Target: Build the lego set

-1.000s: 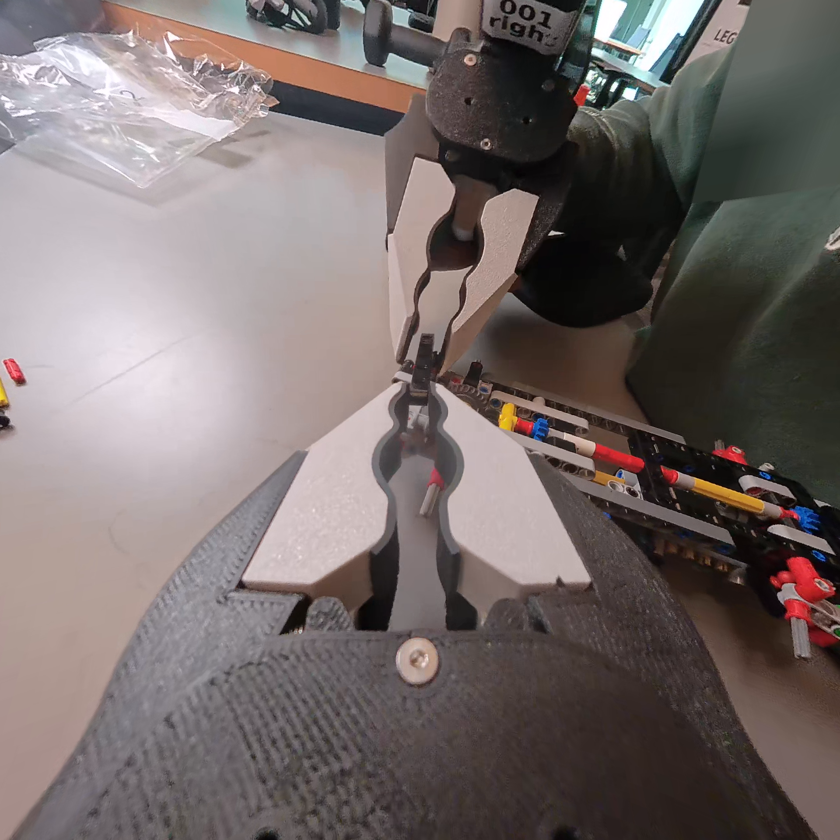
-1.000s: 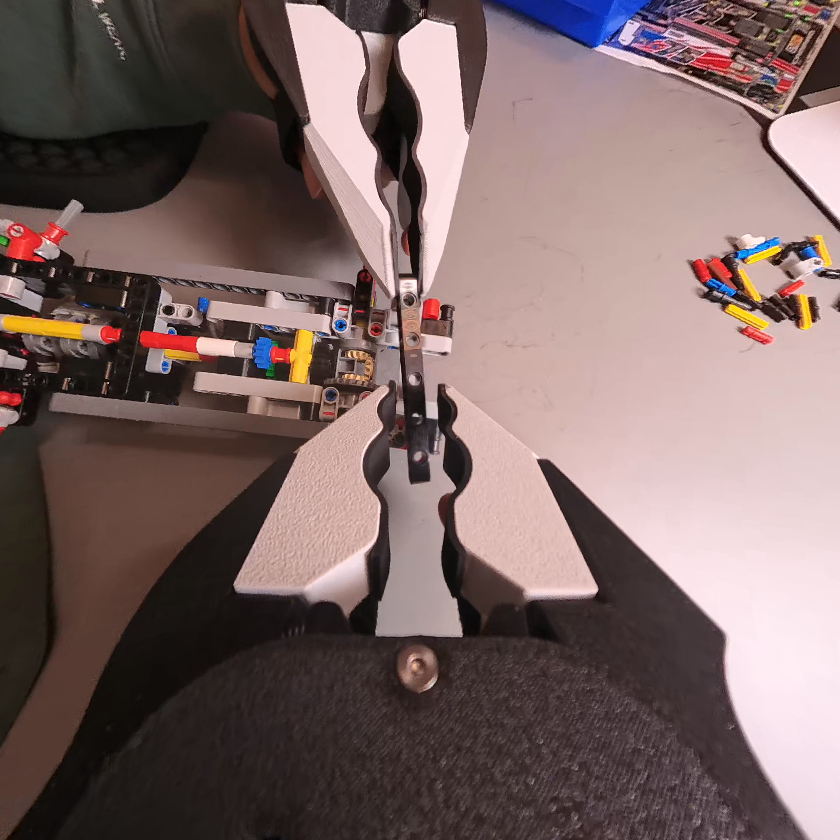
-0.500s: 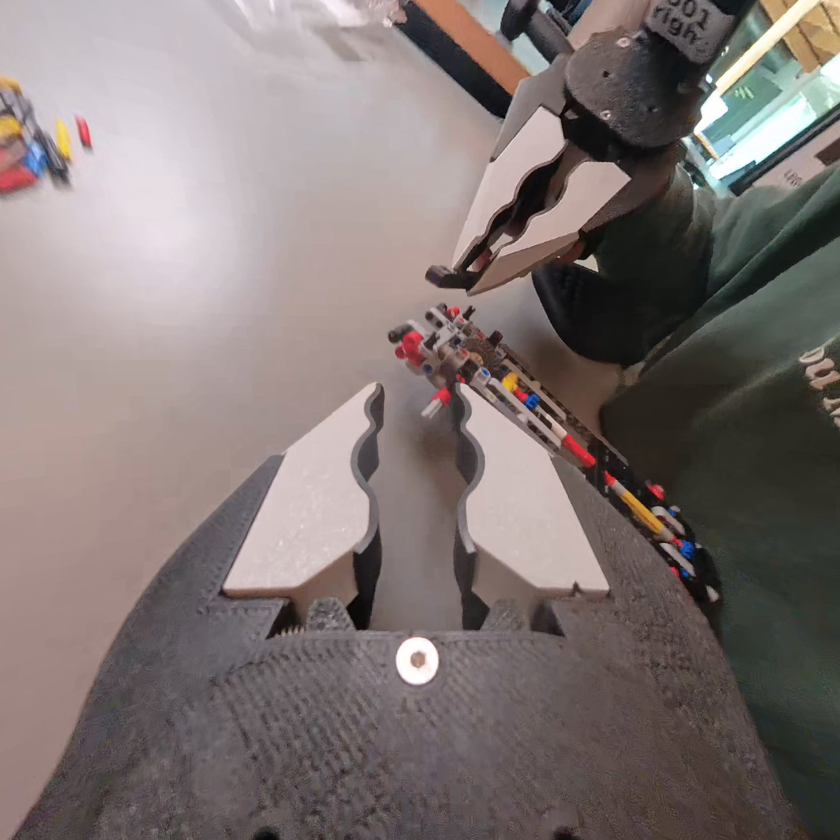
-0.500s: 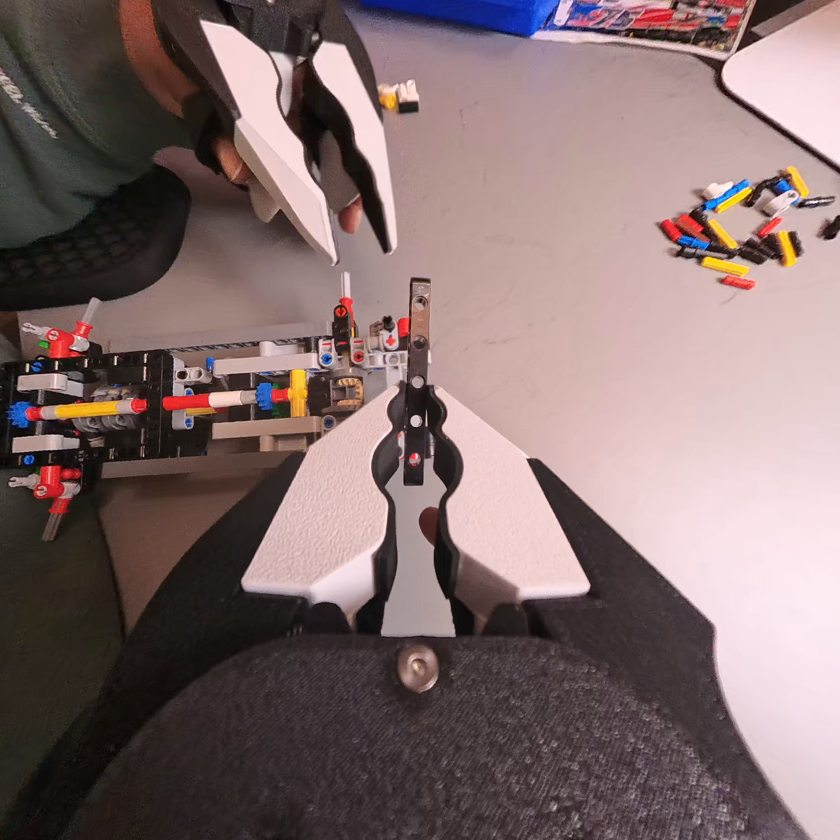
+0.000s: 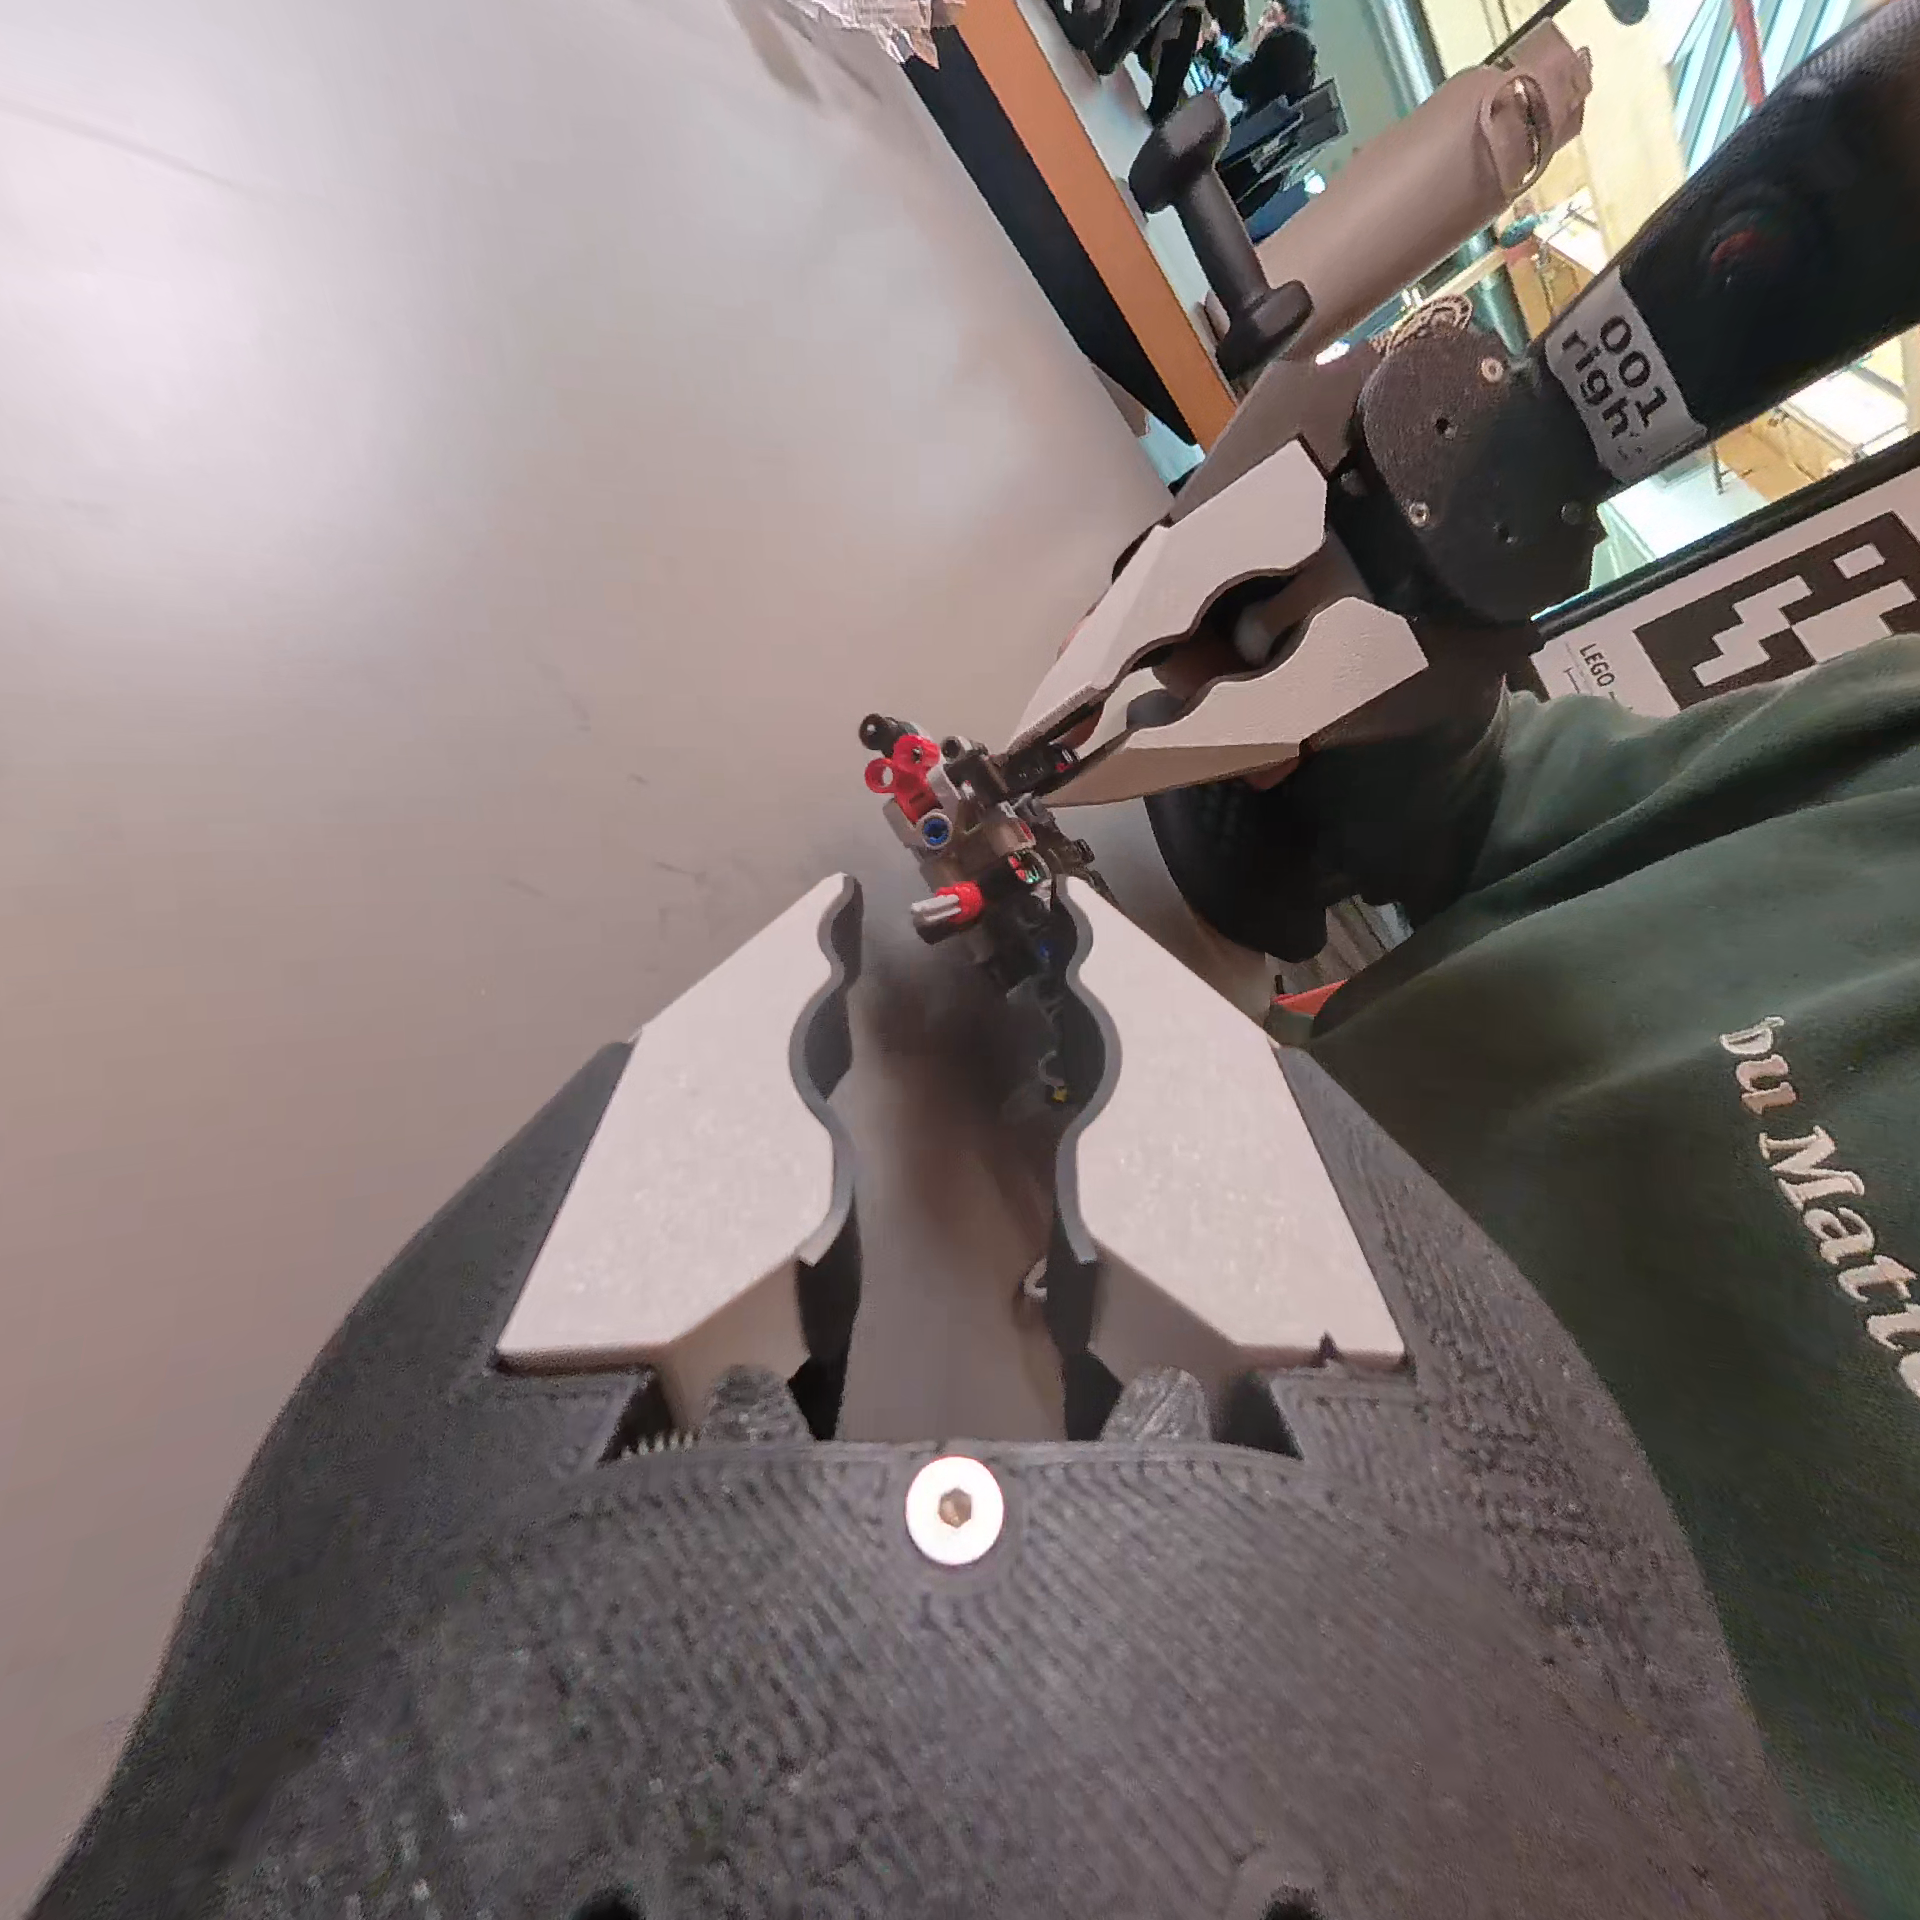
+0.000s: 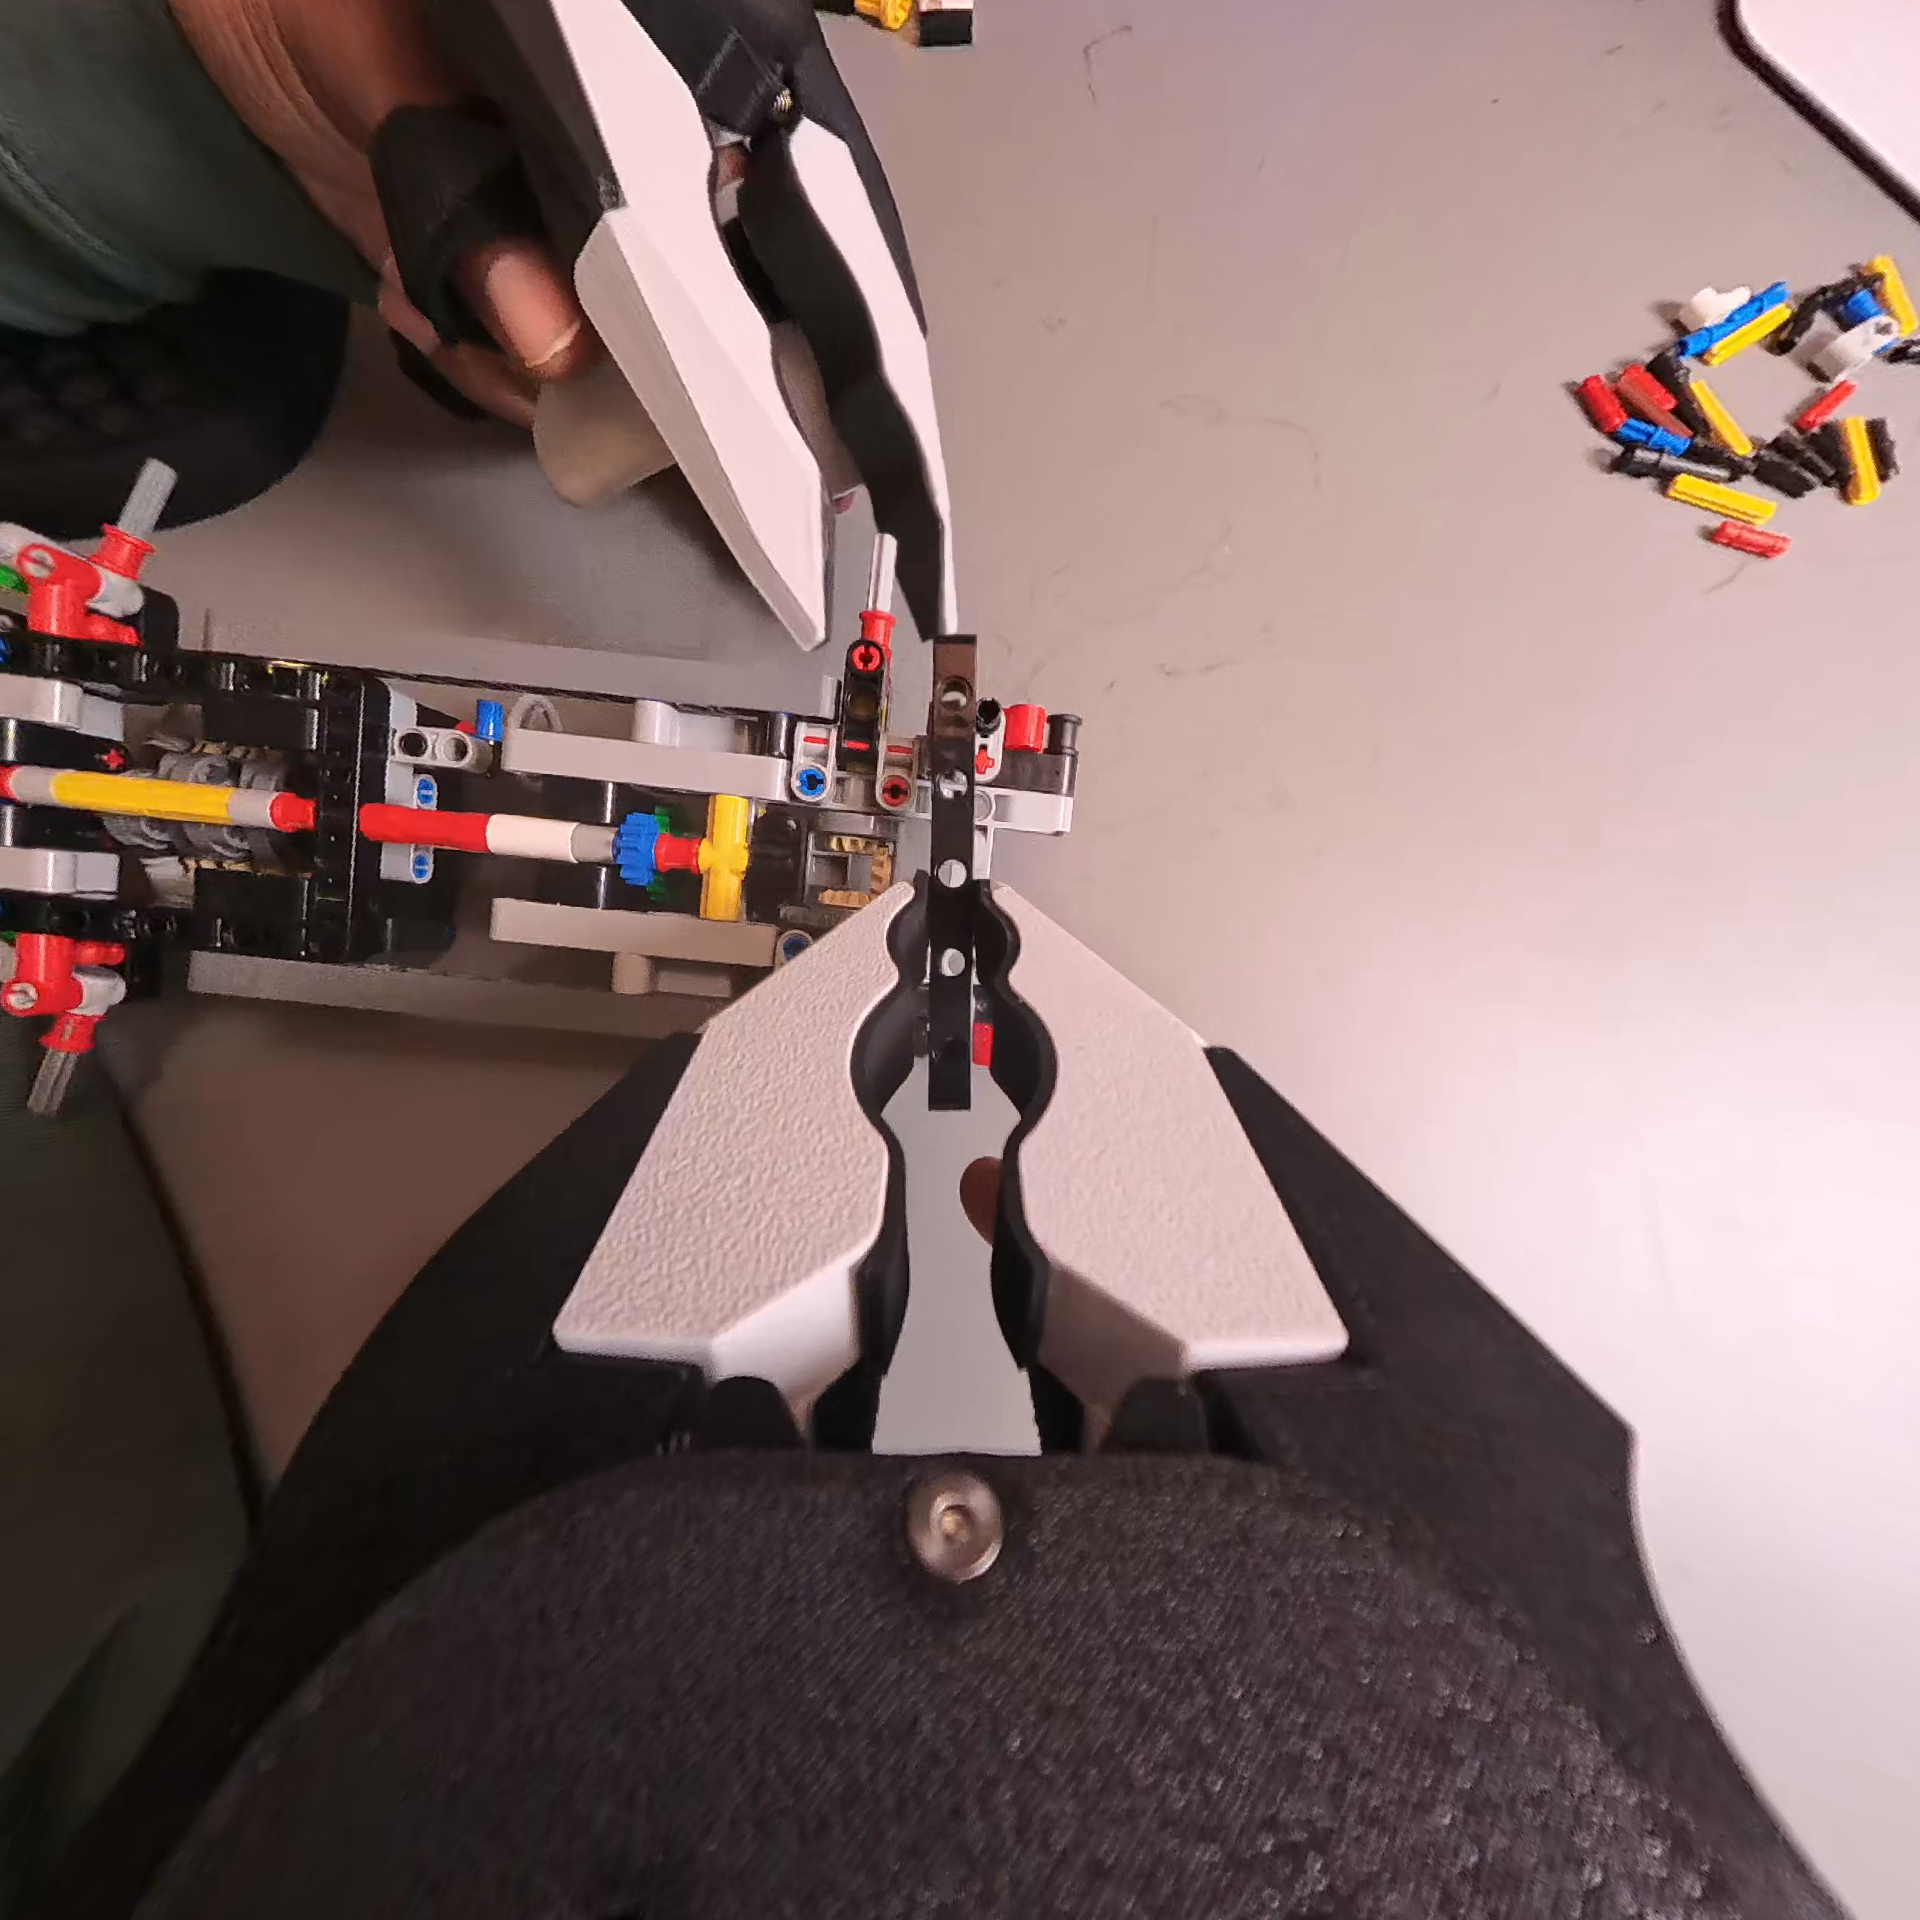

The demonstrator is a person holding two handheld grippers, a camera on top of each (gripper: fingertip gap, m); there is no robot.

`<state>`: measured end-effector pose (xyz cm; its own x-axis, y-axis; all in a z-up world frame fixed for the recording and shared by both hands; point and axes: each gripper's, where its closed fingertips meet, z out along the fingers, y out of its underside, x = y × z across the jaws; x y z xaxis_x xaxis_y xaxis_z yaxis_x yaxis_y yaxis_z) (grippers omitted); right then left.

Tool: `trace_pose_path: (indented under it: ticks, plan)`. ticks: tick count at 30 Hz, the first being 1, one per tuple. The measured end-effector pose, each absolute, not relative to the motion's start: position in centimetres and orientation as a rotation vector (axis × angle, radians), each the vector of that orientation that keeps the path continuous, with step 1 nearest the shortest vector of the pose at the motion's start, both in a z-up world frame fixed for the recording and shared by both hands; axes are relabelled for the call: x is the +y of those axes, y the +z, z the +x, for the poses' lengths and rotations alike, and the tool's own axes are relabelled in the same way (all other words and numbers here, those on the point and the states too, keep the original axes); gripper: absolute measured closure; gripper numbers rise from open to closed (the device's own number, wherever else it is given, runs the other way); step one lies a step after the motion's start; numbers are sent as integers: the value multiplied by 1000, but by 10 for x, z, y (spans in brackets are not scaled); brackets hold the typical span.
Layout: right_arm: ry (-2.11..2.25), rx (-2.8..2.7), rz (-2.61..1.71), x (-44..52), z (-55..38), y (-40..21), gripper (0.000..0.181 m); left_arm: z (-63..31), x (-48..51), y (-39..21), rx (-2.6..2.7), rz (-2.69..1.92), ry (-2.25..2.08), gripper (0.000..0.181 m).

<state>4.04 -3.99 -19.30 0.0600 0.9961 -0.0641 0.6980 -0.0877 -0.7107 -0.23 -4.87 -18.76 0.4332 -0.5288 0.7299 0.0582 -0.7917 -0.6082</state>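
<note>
Grey tabletop (image 6: 1351,727) carries one long lego chassis (image 6: 520,821), built of black, grey, red, yellow and blue parts, lying along the left of the right wrist view. One black beam (image 6: 951,831) with a row of holes is clamped between the two fingers of the right gripper (image 6: 951,904); its far end reaches across the right-hand end of the chassis, where it sits against the grey cross-piece. In the left wrist view the right gripper (image 5: 1039,764) meets that same end of the chassis (image 5: 966,831) with its tips pinched on the beam.

One left gripper (image 6: 883,613) comes in from above with its two fingers spread apart and nothing between them, their tips just beside a small upright grey-and-red axle (image 6: 879,597) on the chassis. In its own view the left gripper (image 5: 961,914) shows a clear gap, with the chassis end just beyond its tips.

One loose heap of small parts (image 6: 1756,405), yellow, blue, red, black and white, lies well apart to the right; the pieces overlap too much to count. A green sleeve (image 5: 1610,987) fills the right edge of the left wrist view.
</note>
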Motion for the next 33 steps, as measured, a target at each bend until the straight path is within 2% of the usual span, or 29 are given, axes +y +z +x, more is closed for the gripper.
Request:
trace_pose_path:
  ticks: [8, 17, 33]
  plan:
    - [827, -1590, -1858, -35, 45, -183, 177, 12, -32, -187, 312, -2114, -1490, 138]
    - [795, -1532, -1929, -32, 58, -195, 177, 27, -25, -195, 344, -2166, -1503, 158]
    - [931, -1489, -1971, -33, 52, -195, 177, 24, -24, -195, 324, -2128, -1469, 166]
